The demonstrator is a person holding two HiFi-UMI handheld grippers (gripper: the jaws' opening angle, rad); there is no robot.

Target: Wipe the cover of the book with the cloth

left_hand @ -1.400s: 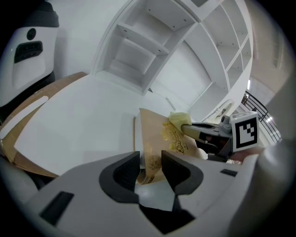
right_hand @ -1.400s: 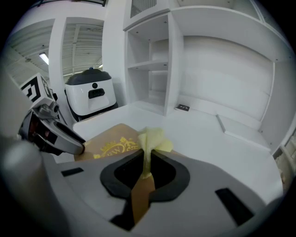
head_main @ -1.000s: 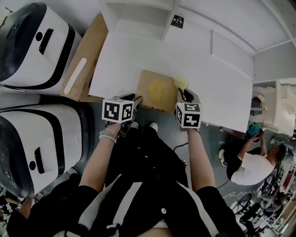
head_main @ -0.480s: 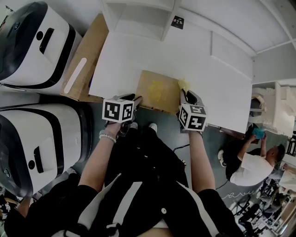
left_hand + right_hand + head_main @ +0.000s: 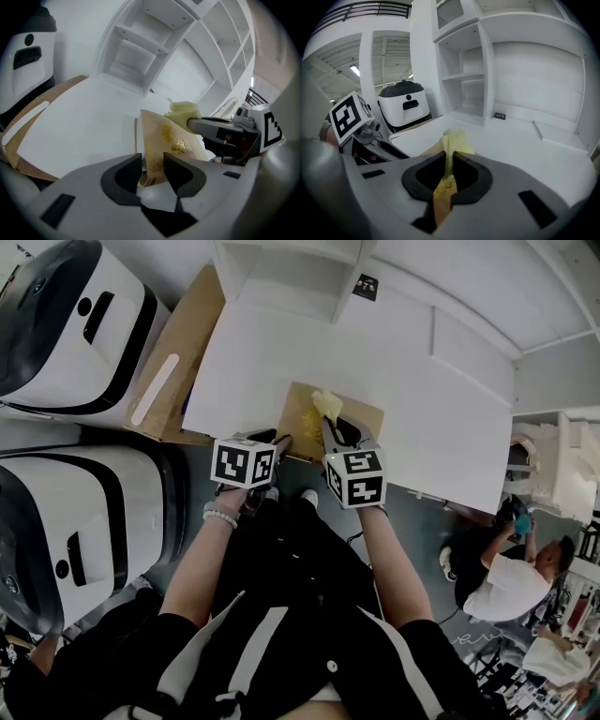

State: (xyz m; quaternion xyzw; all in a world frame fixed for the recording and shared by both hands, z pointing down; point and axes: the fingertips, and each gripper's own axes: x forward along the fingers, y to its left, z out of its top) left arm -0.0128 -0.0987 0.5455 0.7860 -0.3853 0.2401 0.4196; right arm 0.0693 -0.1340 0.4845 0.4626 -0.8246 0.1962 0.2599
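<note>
**Both grippers working on the book**

The white table (image 5: 427, 395) is carrying the brown book (image 5: 367, 422) at its near edge. The left gripper (image 5: 152, 169) is clamping the book's near corner. The right gripper (image 5: 448, 174) is pinching the yellow cloth (image 5: 327, 405), which is touching the cover.

A white tabletop (image 5: 412, 381) stretched ahead of the left claw (image 5: 277, 442) and the right claw (image 5: 335, 430); beyond both, at its far edge, stood a white shelf unit (image 5: 281, 268) with open compartments; a cardboard sheet (image 5: 173, 367) lay beside the table, left of the left claw; further left sat a white-and-black machine (image 5: 66, 324) and a second machine (image 5: 84, 540); dark grey floor (image 5: 427, 521) showed right of the right claw, where a person (image 5: 502, 582) crouched; a strip light (image 5: 355, 70) shone overhead.
</note>
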